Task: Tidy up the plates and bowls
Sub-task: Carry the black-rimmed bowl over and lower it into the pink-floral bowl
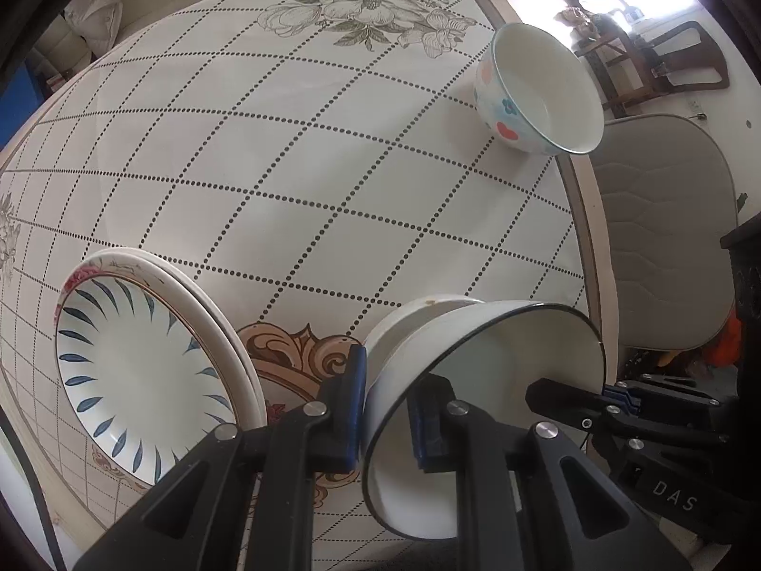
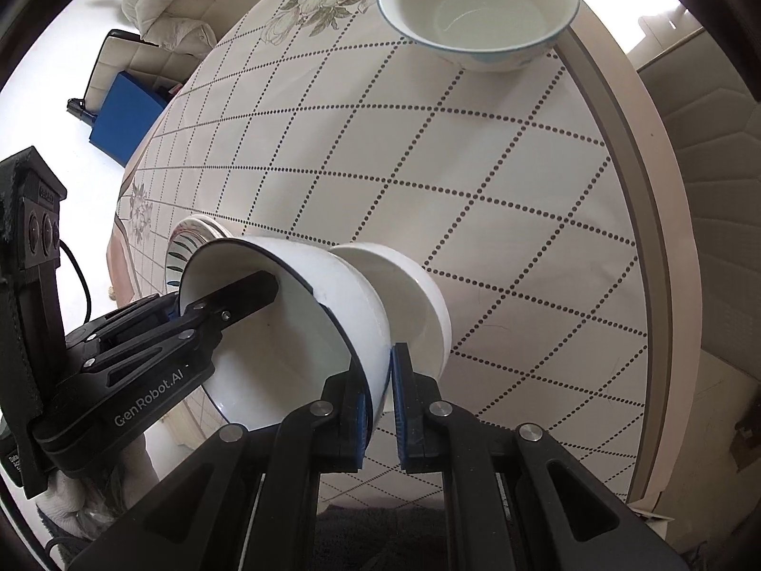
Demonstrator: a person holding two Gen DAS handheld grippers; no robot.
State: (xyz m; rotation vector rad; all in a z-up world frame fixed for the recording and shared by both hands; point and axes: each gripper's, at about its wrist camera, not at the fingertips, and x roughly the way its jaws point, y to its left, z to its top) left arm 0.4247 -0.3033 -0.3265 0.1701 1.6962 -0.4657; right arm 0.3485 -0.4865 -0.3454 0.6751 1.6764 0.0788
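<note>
1. The left claw (image 1: 387,409) is pressed tight on the wall of a white bowl with a dark rim (image 1: 480,409). One blue pad (image 1: 354,409) is outside the bowl and the other is inside.
2. The right claw (image 2: 380,399) pinches the other side of the same bowl (image 2: 295,333), with its rim caught between the two blue pads (image 2: 402,399).
3. So the bowl hangs between both claws, tipped on its side, up off the table (image 1: 333,166). Its open mouth faces the left claw's camera.
4. Its round foot (image 2: 404,304) sticks out to the right in the right claw's view.
5. Just to the left of the left claw is a stack of plates (image 1: 142,366). The top one has blue leaf marks all around.
6. Farther off, near the table's far edge, a flowery bowl (image 1: 537,90) stands upright, well apart from both claws. It looks empty.
7. The table wears a cloth with dotted diamonds and big printed flowers (image 1: 361,9).
8. A grey padded chair (image 1: 666,238) stands beside the table.
</note>
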